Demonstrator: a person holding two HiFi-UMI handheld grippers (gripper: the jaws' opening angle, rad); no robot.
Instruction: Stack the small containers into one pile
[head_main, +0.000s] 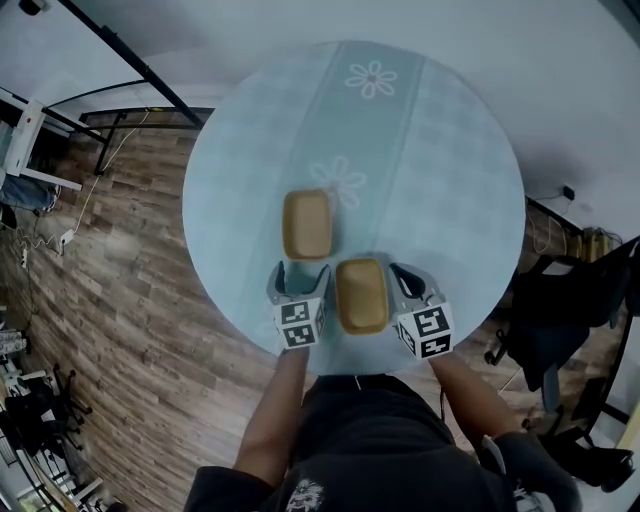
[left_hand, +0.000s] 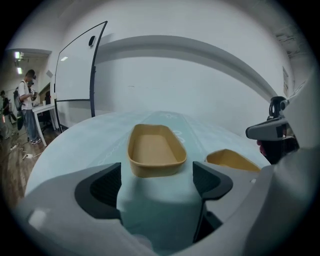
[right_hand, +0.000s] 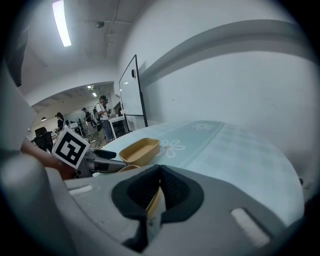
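Two small tan containers, both empty and upright, lie apart on the table; neither is stacked.

The far container (head_main: 308, 224) rests near the middle of the table, its long side running near to far. It lies just beyond the left gripper (head_main: 300, 272) and in line with the gap between the jaws. That tool stands wide open. The left gripper view shows only the cloth between the two dark pads (left_hand: 106, 186), and neither pad touches the container. The container's near end sits a little past the pad tips.

The near container (head_main: 362, 295) lies to the right of the far one, close to the table's near edge, between the two tools. The left gripper is just beside its left wall, apart from it. The right gripper (head_main: 398, 272) is at its right side and is clamped: the right gripper view shows a thin tan strip of the container's wall (right_hand: 156, 202) pinched between the closed pads. Whether the container is raised off the cloth cannot be told.

Both containers rest on a pale blue cloth (head_main: 440, 150) with flower prints, which covers a round table (head_main: 505, 180). The far container overlaps the nearer flower print (head_main: 345, 180). Wooden flooring (head_main: 130, 300) lies to the table's left.
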